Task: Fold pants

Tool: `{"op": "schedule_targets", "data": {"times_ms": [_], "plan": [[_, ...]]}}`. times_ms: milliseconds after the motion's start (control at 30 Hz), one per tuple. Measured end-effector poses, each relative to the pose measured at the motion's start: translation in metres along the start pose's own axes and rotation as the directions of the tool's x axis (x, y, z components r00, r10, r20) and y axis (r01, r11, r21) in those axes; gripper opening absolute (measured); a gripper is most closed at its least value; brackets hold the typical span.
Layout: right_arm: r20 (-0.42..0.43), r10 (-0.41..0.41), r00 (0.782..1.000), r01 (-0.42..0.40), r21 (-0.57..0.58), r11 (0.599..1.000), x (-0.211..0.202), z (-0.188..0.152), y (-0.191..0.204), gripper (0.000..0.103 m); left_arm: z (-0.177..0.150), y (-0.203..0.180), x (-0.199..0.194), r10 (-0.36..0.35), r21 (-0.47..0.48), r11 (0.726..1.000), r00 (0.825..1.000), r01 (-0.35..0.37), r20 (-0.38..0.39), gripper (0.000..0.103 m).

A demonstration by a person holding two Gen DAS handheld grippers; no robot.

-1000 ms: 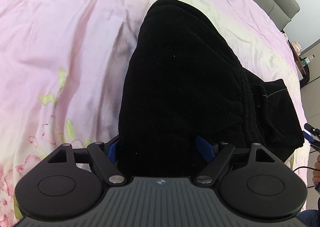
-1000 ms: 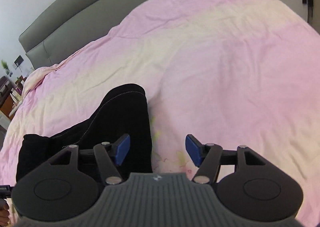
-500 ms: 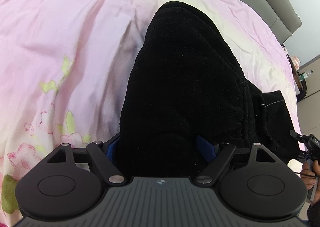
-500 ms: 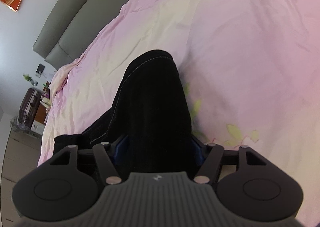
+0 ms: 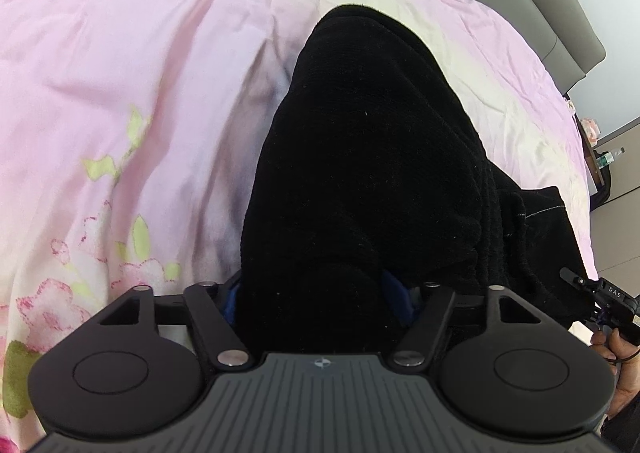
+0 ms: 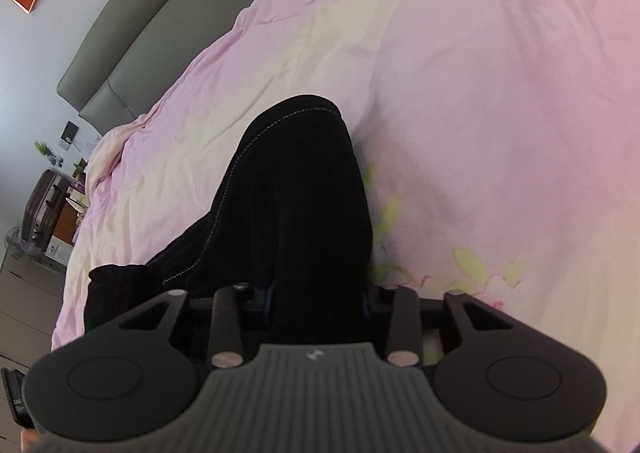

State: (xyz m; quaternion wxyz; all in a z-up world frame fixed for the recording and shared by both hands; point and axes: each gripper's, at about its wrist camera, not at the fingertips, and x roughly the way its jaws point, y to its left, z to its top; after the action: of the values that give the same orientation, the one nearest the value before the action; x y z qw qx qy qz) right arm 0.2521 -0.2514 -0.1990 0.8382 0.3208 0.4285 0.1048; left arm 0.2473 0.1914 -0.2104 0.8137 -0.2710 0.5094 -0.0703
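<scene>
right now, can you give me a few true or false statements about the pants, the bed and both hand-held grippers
1. The left hand-held gripper is closed on the black pants. True.
2. The right hand-held gripper is open and holds nothing. False: it is closed on the pants too.
3. The pants lie on a pink floral bedspread. True.
4. The pants are blue denim. False: they are black, with light stitching along a seam.
5. A grey headboard stands at the far edge of the bed. True.
</scene>
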Motion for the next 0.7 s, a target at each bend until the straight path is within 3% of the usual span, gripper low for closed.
{"op": "schedule_targets", "data": {"times_ms": [100, 233, 333, 367, 433, 500, 600, 700], "plan": [[0.036, 0.068, 0.997, -0.068, 0.002, 0.998, -0.016, 0.006, 0.007, 0.022, 0.0, -0.004, -0.011, -0.027, 0.015, 1.0, 0.999, 0.027, 0.04, 0.048], [0.132, 0.179, 0.975, -0.184, 0.027, 0.983, -0.056, 0.01, 0.019, 0.021, 0.002, -0.015, -0.03, -0.127, 0.035, 0.992, 0.988, 0.125, 0.088, 0.043], [0.15, 0.157, 0.976, -0.166, 0.051, 0.985, -0.073, 0.011, 0.008, 0.021, 0.001, -0.019, -0.031, -0.185, 0.03, 0.983, 0.981, 0.184, 0.063, 0.043], [0.137, 0.121, 0.983, -0.133, 0.078, 0.988, -0.074, 0.013, 0.0, 0.021, 0.0, -0.021, -0.026, -0.163, 0.031, 0.986, 0.986, 0.162, 0.035, 0.043], [0.071, 0.044, 0.997, -0.055, 0.154, 0.987, -0.064, 0.013, -0.022, 0.021, -0.004, -0.028, -0.011, -0.04, 0.093, 0.995, 0.999, 0.041, -0.013, 0.043], [-0.034, -0.049, 0.998, 0.055, 0.181, 0.982, -0.041, 0.007, -0.041, 0.021, -0.008, -0.036, 0.001, 0.059, 0.178, 0.982, 0.998, -0.055, -0.013, 0.048], [-0.042, -0.034, 0.999, 0.041, 0.181, 0.983, -0.037, 0.01, -0.045, 0.023, -0.007, -0.041, 0.001, 0.077, 0.175, 0.982, 0.997, -0.075, -0.009, 0.049], [-0.025, -0.005, 1.0, 0.009, 0.19, 0.982, -0.042, 0.01, -0.042, 0.031, -0.011, -0.048, -0.005, 0.113, 0.199, 0.973, 0.993, -0.115, 0.022, 0.056]]}}
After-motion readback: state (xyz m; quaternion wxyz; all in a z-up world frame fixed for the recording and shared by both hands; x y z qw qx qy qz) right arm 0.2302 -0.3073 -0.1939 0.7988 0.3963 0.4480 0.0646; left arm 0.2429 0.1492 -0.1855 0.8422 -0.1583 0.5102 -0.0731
